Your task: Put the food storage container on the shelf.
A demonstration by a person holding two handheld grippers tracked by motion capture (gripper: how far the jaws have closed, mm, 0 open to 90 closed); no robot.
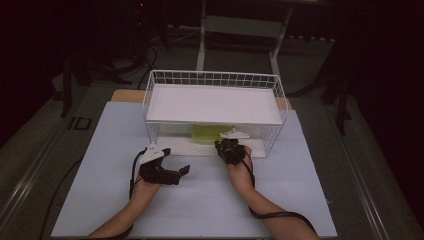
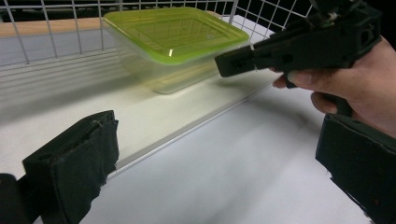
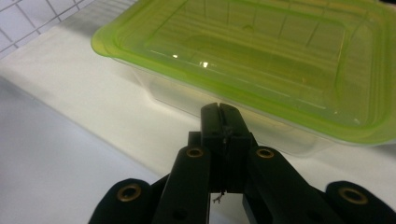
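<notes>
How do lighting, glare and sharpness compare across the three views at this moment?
High view: dim, surroundings nearly black, the container shaded under the wire rack. Left gripper view: brighter, the container's near wall smeared, the right gripper sharp. Right gripper view: small glare spots on the green lid, its shut right gripper crisp.

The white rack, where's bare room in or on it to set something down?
The white rack's top shelf is bare from rim to rim. On the lower shelf, the stretch left of the green-lidded container is free. It is crowded at that container's front, where the right hand-held gripper, jaws shut, is close to it.
</notes>
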